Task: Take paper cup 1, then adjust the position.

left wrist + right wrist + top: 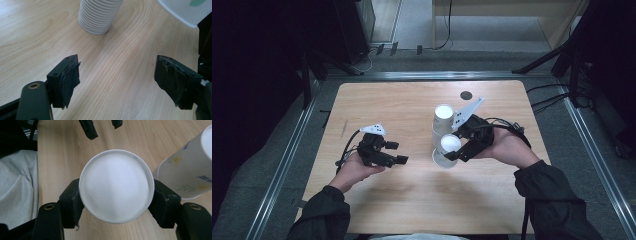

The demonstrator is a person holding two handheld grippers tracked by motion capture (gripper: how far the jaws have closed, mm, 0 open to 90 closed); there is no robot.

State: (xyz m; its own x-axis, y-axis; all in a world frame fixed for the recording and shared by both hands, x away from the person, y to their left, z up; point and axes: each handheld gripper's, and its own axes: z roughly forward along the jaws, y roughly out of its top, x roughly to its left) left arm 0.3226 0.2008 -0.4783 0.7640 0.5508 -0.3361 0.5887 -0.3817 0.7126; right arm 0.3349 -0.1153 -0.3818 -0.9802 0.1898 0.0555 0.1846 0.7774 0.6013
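A stack of white paper cups (pixel 443 121) stands upside down right of the table's middle; its ribbed rims (pixel 98 15) touch the wood, and its printed side (pixel 186 171) is in the right gripper view. My right gripper (pixel 452 153) (pixel 117 195) is shut on a single upside-down white cup (pixel 447 149) (pixel 116 185), its jaws pressing both sides just in front of the stack. That cup's edge (pixel 186 11) is at the top right of the left gripper view. My left gripper (pixel 398 153) (pixel 120 72) stands open over bare wood left of the cups, nothing between its jaws.
The wooden table (pixel 407 200) has a dark round hole (pixel 466 95) near its far edge. Metal rails (pixel 287 160) run along both sides, with cables (pixel 547 102) on the floor to the right. The left gripper's black fingertips (pixel 90 129) are at the top of the right gripper view.
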